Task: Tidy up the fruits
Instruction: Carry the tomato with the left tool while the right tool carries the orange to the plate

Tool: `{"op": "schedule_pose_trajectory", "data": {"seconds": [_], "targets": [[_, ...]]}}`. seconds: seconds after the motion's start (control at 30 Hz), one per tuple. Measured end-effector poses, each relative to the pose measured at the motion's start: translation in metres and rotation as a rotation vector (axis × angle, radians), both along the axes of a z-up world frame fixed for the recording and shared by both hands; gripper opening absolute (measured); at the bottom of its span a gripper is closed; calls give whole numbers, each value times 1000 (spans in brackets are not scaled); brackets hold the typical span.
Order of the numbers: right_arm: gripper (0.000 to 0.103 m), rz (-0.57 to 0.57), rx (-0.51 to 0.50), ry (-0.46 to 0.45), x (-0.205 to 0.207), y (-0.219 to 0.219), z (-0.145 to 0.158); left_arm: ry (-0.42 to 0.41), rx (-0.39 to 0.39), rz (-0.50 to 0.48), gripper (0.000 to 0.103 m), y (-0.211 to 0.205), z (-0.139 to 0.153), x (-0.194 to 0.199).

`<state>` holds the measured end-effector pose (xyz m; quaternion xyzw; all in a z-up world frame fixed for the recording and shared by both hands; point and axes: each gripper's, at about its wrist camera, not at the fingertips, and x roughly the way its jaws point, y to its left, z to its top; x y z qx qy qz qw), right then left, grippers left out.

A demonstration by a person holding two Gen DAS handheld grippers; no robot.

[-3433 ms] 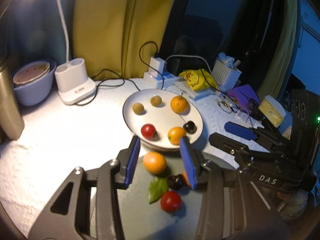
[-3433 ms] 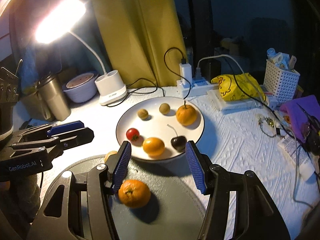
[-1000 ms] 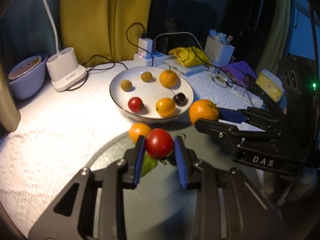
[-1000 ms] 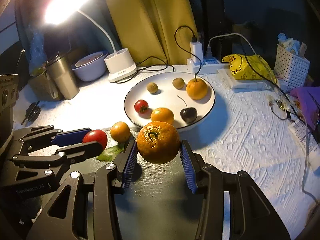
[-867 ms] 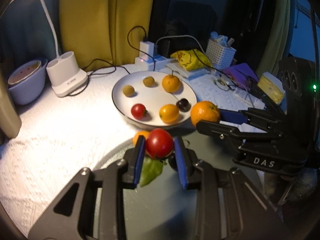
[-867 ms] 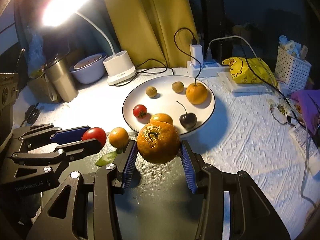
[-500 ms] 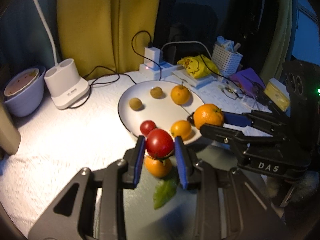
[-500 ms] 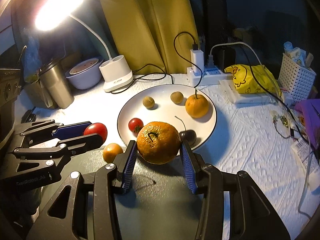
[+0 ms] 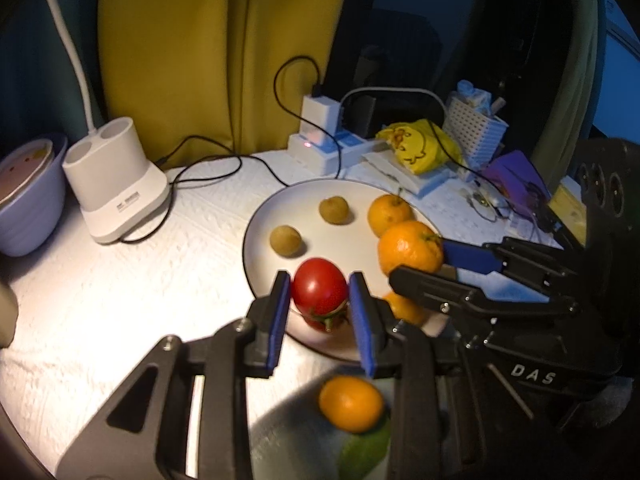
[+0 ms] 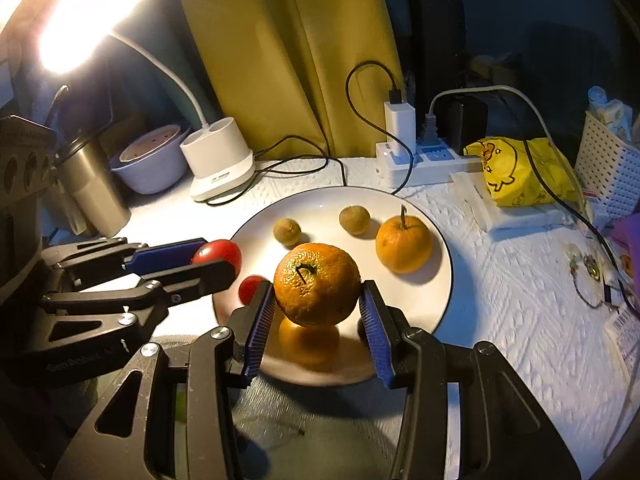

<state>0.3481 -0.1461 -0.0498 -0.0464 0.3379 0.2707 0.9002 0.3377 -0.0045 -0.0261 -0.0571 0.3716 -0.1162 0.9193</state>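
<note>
From the left wrist, the left gripper (image 9: 320,300) has its jaws clenched on a red tomato (image 9: 319,286), which a second ago hung over the dark tray (image 9: 288,432) and now sits above the near rim of the white plate (image 9: 256,236); a small orange (image 9: 351,403) remains on the tray. From the right wrist, the right gripper (image 10: 318,312) grasps a mandarin (image 10: 317,284), likewise carried forward from the tray to over the plate (image 10: 440,280). Both fruits look ready to be lowered and released there.
</note>
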Motion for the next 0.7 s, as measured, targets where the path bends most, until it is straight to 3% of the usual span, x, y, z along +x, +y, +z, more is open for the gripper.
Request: {"op": "schedule_pose_trajectory", "data": {"seconds": [0.57,0.7], "targets": [[47,-30,7,28,31,4,-18,58,-22,16,32,10,-21,29],[49,-39,10,9,29,3,-13,39,-31,30,42,11,-14,25]]}}
